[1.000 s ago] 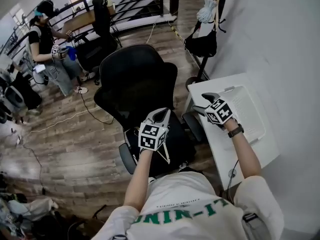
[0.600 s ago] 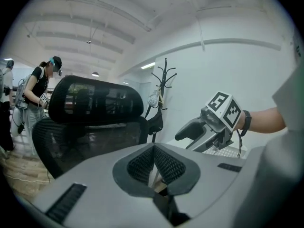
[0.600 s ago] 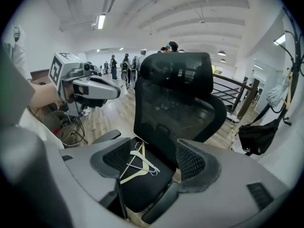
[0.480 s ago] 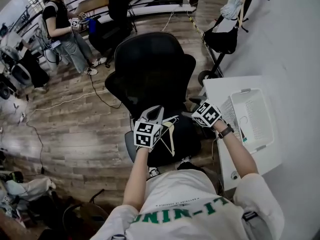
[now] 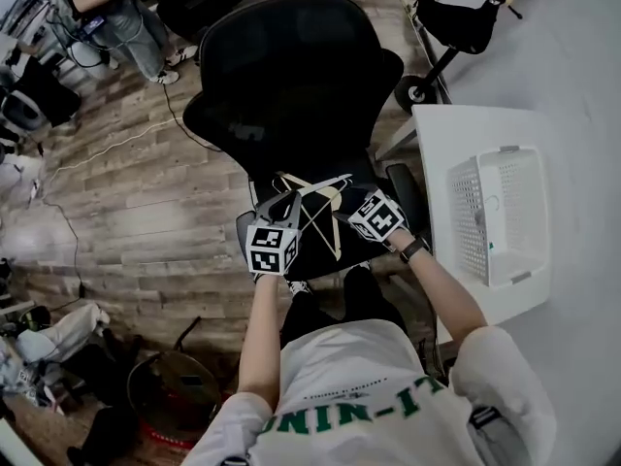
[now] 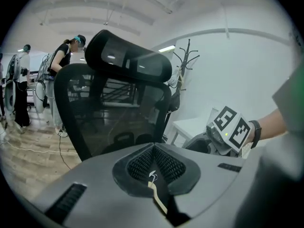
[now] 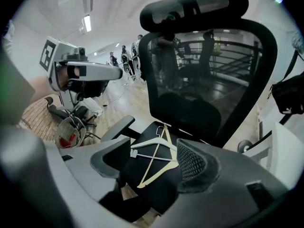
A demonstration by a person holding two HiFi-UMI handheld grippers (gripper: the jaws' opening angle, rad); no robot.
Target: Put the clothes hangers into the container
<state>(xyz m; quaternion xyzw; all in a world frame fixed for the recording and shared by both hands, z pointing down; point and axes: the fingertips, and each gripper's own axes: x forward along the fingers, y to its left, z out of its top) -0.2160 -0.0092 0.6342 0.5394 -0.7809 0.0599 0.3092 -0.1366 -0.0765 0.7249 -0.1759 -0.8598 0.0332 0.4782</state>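
**One hanger pinched on the left, right fingers spread over the chair**

The left gripper (image 5: pixel 280 201) hangs over the front of the chair seat. Its fingers (image 6: pixel 139 164) are drawn together, tips meeting, and pinched on a held hanger (image 6: pixel 159 202). A small metal hook and a cream-coloured arm poke out between the pads. The right gripper (image 7: pixel 152 158) sits just beside it. Its fingers (image 7: pixel 193 163) are spread wide with nothing pressed between them, aimed down at the seat (image 7: pixel 159 196) and not touching it.

On that seat lie the crossed hangers (image 7: pixel 157 155): a white one with its hook pointing toward the backrest, and a cream one laid slantwise over it. From above the pale arms make a tangle of lines by the left fingertips. I can't tell there which line belongs to the pinched one.

The black office chair (image 5: pixel 291 76) has a mesh back and a headrest. To the person's right a white bench (image 5: pixel 466 129) runs along a white wall. On it stands a white slatted basket (image 5: pixel 465 216), well apart from both grippers. The floor (image 5: pixel 126 221) is wood plank with cables trailing across it. Farther off another person (image 5: pixel 109 13) stands by a railing, and a dark bag (image 5: pixel 464 25) hangs from a coat stand near the bench.
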